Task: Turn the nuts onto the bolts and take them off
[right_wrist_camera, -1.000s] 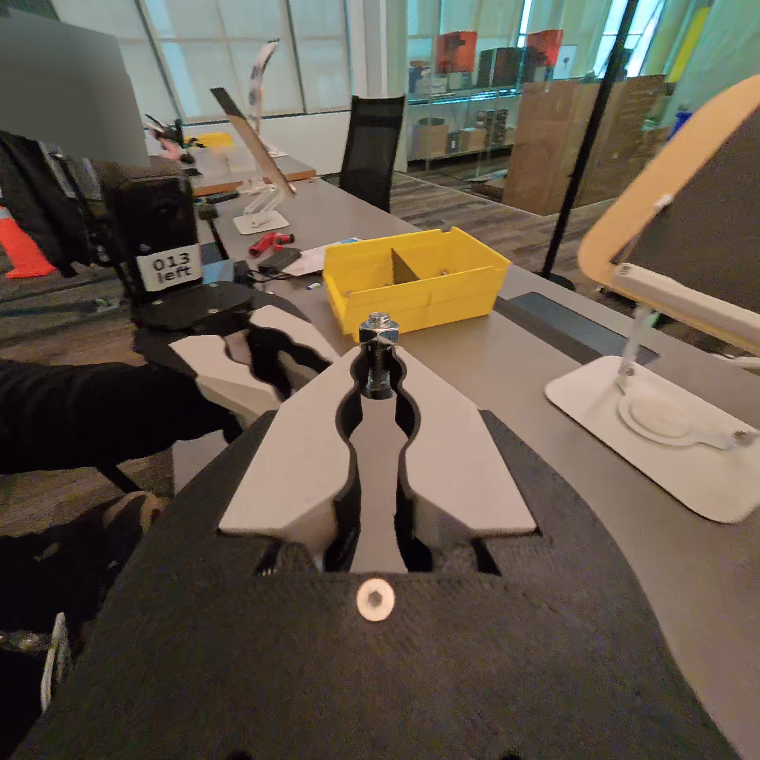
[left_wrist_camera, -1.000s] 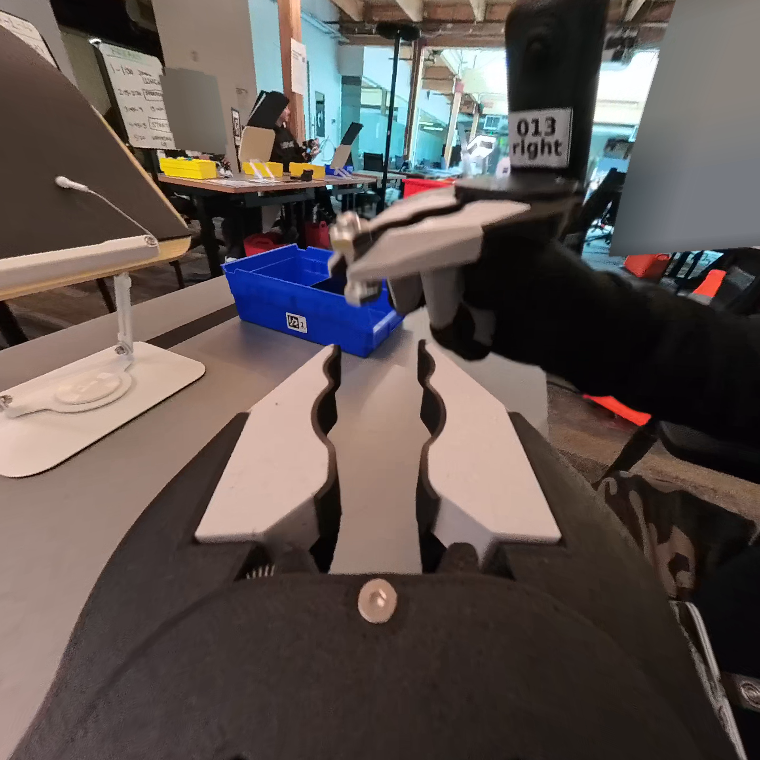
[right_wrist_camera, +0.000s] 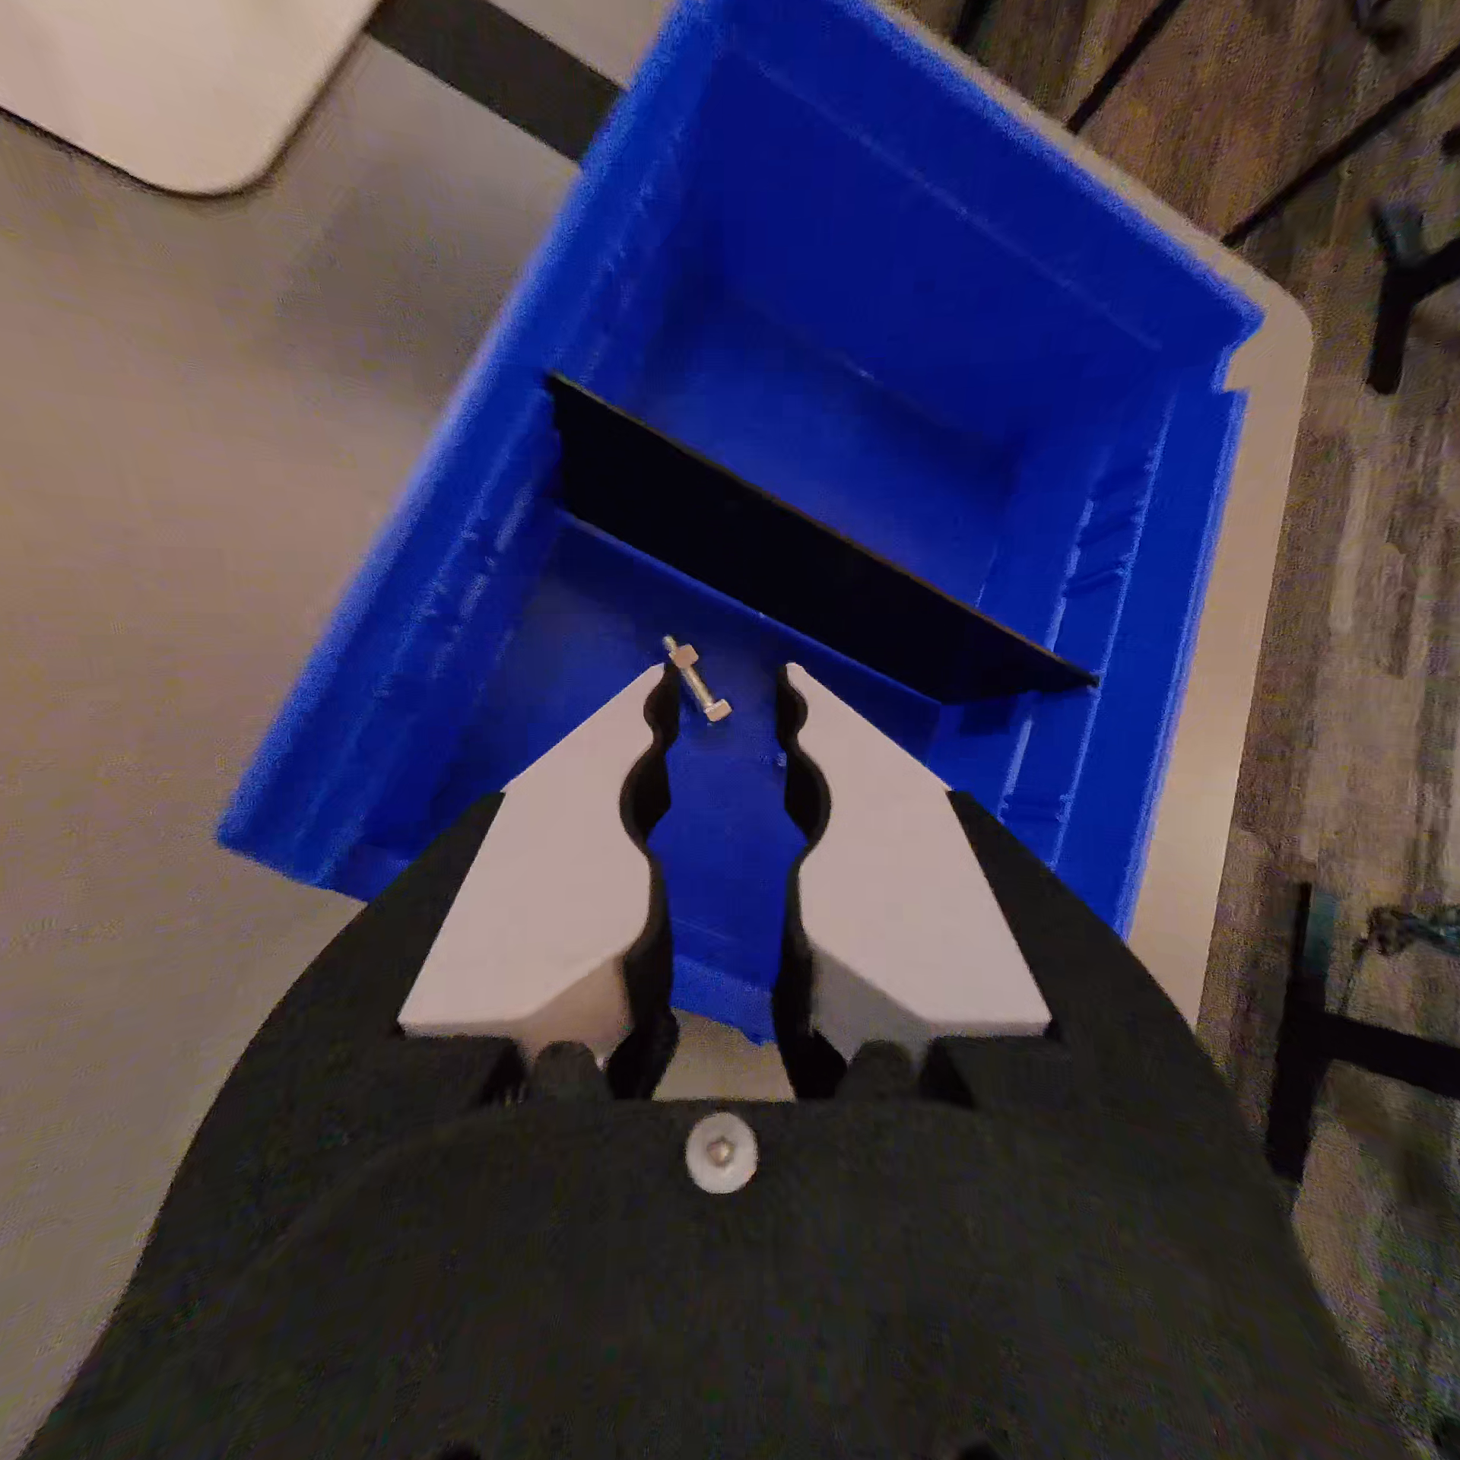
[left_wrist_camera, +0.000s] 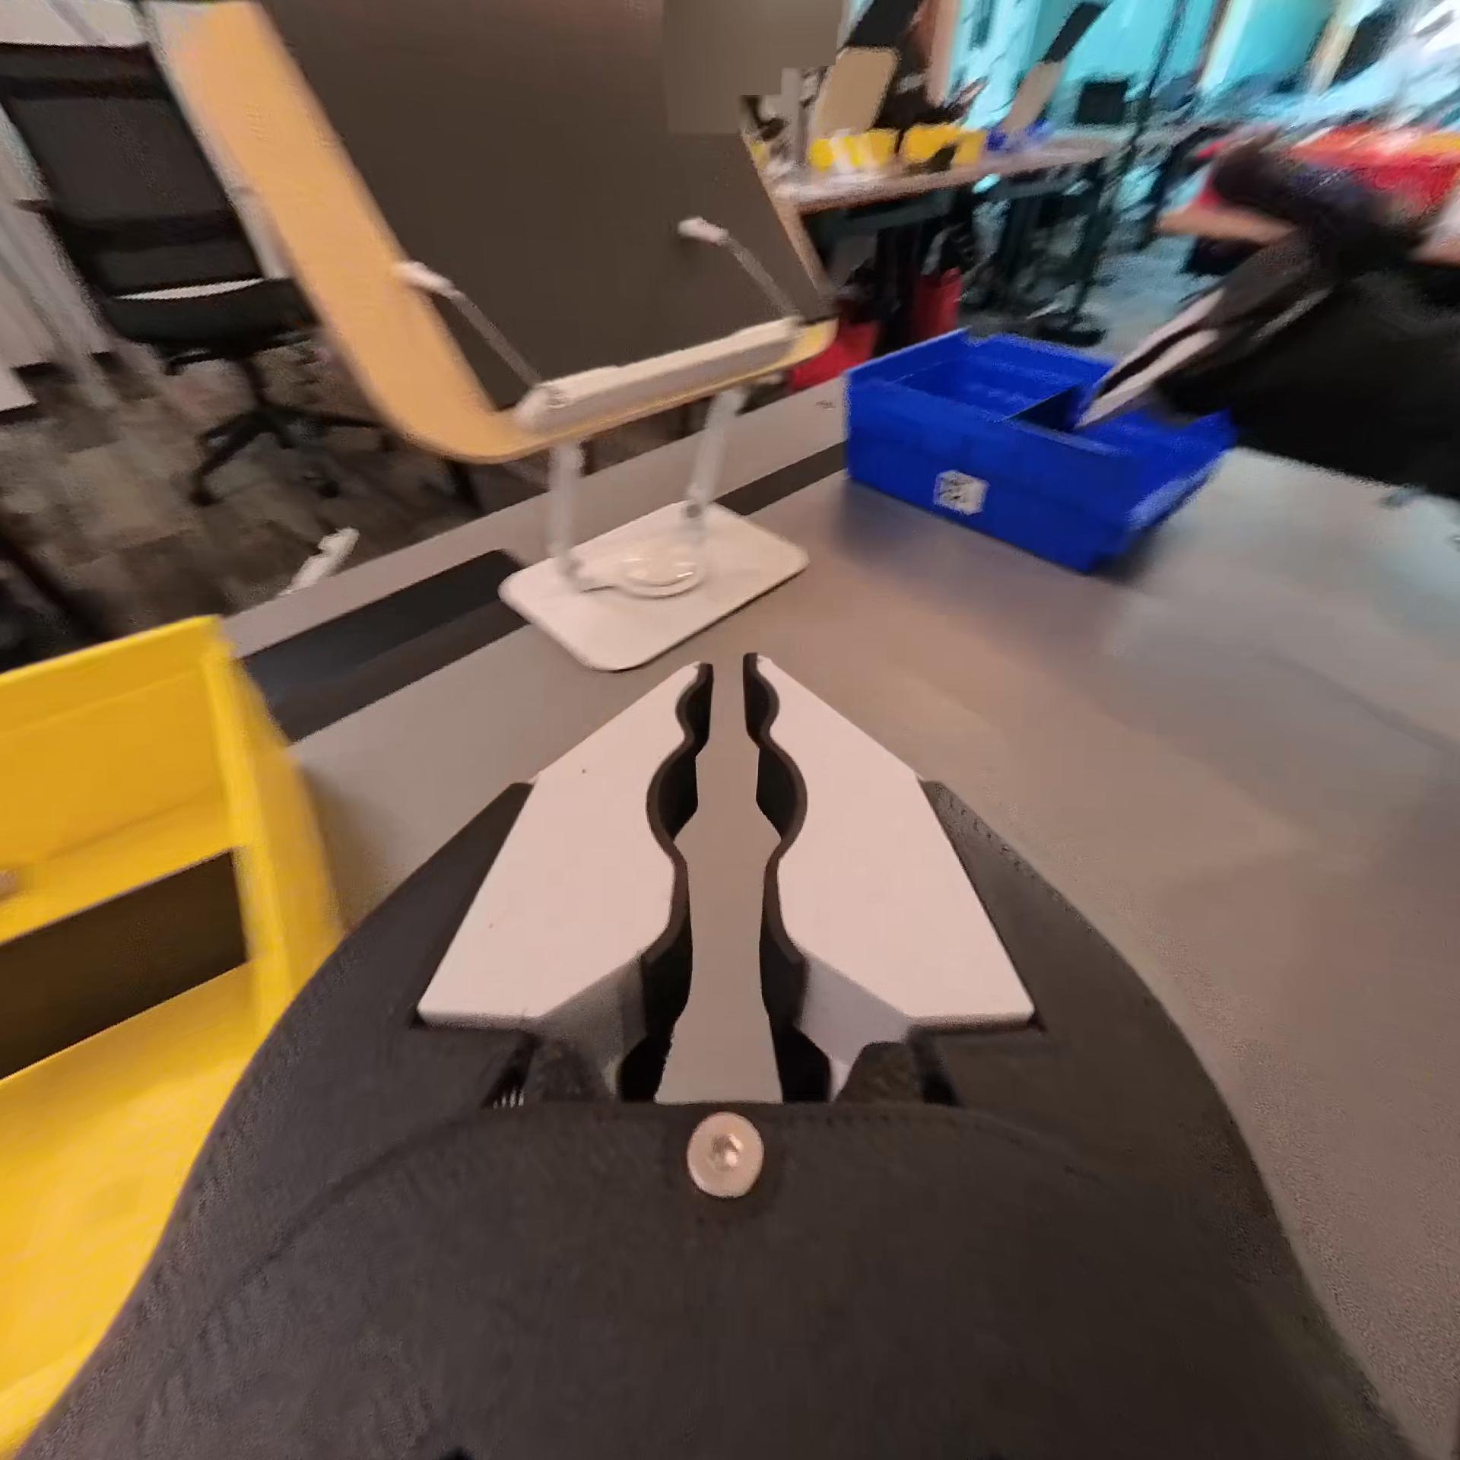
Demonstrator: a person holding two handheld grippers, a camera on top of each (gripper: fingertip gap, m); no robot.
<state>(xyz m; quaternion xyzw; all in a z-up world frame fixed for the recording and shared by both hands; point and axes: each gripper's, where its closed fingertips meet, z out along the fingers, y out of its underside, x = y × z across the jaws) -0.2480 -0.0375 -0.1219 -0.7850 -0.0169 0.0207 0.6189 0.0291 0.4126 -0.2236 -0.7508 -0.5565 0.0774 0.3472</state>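
I see a gray tabletop (left_wrist_camera: 1027,790) with a dark strip across it. A blue bin (left_wrist_camera: 1019,482) sits on it near the far edge. A yellow bin (left_wrist_camera: 118,829) sits on it at my left. Between them stands a white flat stand (left_wrist_camera: 656,592) holding up a tilted board (left_wrist_camera: 513,237).

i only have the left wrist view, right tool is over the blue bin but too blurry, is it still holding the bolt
Observer: No. The right tool is open and empty; the bolt lies on the floor of the blue bin.
Operator: nut still on it
Observer: Yes, a nut sits on the bolt's shaft, near the end away from the head.
Operator: which compartment
Observer: The one on the tool's side of the black divider; the far compartment looks empty.
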